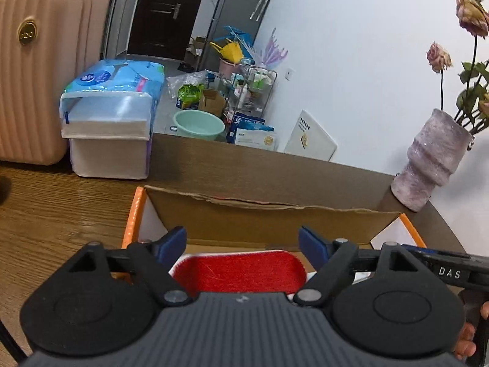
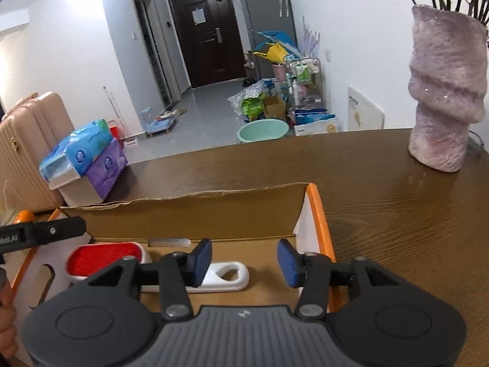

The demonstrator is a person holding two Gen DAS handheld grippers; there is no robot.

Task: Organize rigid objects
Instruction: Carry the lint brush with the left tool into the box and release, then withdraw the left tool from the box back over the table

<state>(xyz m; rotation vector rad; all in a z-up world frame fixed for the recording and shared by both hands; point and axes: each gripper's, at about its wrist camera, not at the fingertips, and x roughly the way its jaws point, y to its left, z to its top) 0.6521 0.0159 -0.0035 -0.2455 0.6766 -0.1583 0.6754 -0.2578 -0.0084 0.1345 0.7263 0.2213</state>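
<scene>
Spread right gripper (image 2: 244, 263) hovers beside lint brush (image 2: 171, 267), seemingly untouched, in box (image 2: 318, 223).

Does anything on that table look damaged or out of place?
Yes: the brown cardboard box has a ragged, torn back edge. The red-faced white brush lies flat inside it. The flowers in the twisted lilac vase look wilted.

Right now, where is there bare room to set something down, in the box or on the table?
Free: box floor right of the white handle; table between box and vase. Crowded: the box's left end, with the red brush, and the tissue packs corner.
</scene>
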